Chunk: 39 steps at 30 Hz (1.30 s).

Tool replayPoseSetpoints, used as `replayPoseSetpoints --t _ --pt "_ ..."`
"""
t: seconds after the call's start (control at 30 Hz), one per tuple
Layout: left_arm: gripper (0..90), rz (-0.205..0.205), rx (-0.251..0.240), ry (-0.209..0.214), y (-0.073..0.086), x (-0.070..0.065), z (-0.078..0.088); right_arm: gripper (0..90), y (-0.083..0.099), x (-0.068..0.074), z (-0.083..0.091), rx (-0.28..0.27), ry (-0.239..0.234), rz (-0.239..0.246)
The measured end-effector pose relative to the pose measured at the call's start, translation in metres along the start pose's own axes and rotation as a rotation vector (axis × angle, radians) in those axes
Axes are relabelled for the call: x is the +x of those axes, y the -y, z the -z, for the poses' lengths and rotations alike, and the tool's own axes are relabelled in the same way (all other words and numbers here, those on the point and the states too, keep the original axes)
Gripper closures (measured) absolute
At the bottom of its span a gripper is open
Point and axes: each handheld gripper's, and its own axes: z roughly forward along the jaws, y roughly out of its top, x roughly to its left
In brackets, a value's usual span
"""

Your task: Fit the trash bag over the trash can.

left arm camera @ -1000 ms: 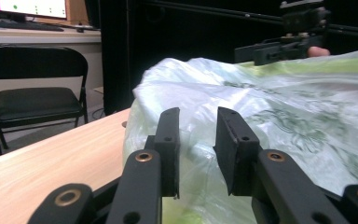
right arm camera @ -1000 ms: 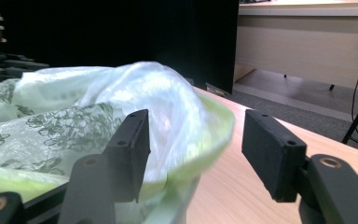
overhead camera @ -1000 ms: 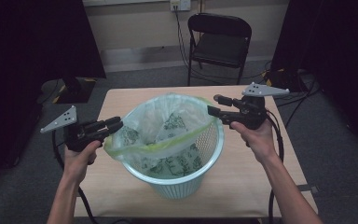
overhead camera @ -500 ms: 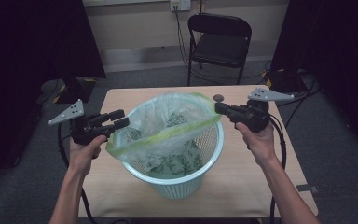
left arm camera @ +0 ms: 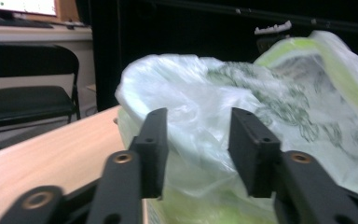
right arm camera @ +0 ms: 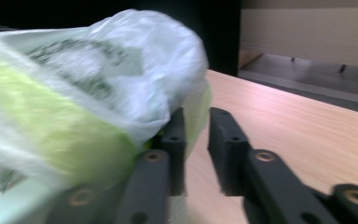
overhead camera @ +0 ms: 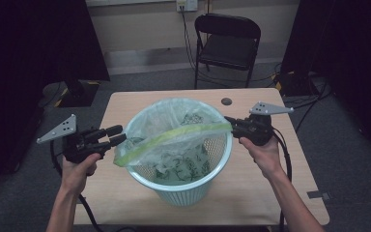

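The bag (overhead camera: pixel 174 130) is thin, translucent plastic, crinkled, printed with dark green leafy marks and edged by a lime-green band (overhead camera: pixel 174 139). It lines a pale mint basket (overhead camera: pixel 183 186), round, with slotted walls and a smooth rim, which stands near the middle of the worktop (overhead camera: pixel 270 193). The bag's mouth drapes over the basket rim at the far side, while the lime band runs slackly across the opening from the left rim to the right.

The left gripper (overhead camera: pixel 112 136) hovers just beside the bag's left edge. Its jaws have just been opening and stand apart; in the left gripper view (left arm camera: pixel 196 149) the puffed film shows between and beyond them, with no pad pressing on it. The right gripper (overhead camera: pixel 229 122) is at the right rim, where the band ends. Its jaws have just been opening; in the right gripper view (right arm camera: pixel 196 149) a narrow gap stands between them and a fold of the bag lies against the left jaw, not pinched, so it is released.

The worktop is light wood-grain laminate with a small dark cable hole (overhead camera: pixel 226 101) at its far right. Beyond it are a black folding chair (overhead camera: pixel 227 43), grey carpet (overhead camera: pixel 348 159), a beige wall and dark curtains at both sides.

The left gripper view also shows a chair (left arm camera: pixel 28 100) from the side.
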Motion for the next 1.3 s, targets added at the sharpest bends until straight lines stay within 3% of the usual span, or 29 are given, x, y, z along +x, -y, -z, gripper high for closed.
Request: replayPoseSetpoints --t 0.07,0.13,0.23,0.33,0.47,0.7,0.77,0.8,0.9,1.0,1.17,1.23,1.3 --pt "53.2 0.011 -0.025 -0.018 -0.006 0.008 -0.004 63.8 -0.006 -0.005 -0.001 0.005 0.036 0.001" --pt "53.0 0.021 -0.04 0.002 -0.012 0.016 -0.013 58.7 -0.011 -0.01 0.0 -0.001 0.06 -0.006" --pt "55.4 0.012 0.005 -0.019 -0.018 0.024 -0.032 55.8 -0.018 -0.015 0.004 -0.022 0.082 -0.014" --pt "64.4 0.013 0.052 -0.018 -0.016 0.026 -0.044 53.3 -0.024 -0.014 0.007 -0.041 0.084 -0.009" --pt "76.6 0.006 0.046 -0.022 -0.013 0.022 -0.037 50.3 -0.034 -0.007 0.009 -0.064 0.065 0.005" --pt "72.6 -0.028 0.033 0.007 -0.005 -0.001 -0.015 47.4 -0.047 0.008 0.006 -0.072 0.034 0.038" --pt "68.4 -0.016 0.034 0.035 -0.006 -0.002 -0.014 46.7 -0.049 0.011 0.004 -0.072 0.023 0.044" --pt "66.6 -0.02 0.028 0.027 -0.008 -0.001 -0.015 46.4 -0.05 0.012 0.003 -0.071 0.02 0.044" --pt "61.1 -0.011 0.025 -0.002 -0.019 0.01 -0.026 46.2 -0.053 0.015 -0.001 -0.067 0.013 0.05" --pt "59.6 0.013 0.063 -0.027 -0.025 0.025 -0.044 45.7 -0.055 0.016 -0.003 -0.069 0.005 0.051" --pt "55.4 0.071 0.102 -0.059 -0.02 0.043 -0.058 44.9 -0.054 0.016 -0.003 -0.071 0.0 0.046" --pt "63.2 0.086 0.081 -0.033 -0.018 0.045 -0.057 44.7 -0.054 0.016 -0.003 -0.068 -0.003 0.051" --pt "78.3 0.087 0.058 -0.01 -0.016 0.043 -0.054 44.7 -0.053 0.016 -0.003 -0.068 -0.005 0.051"
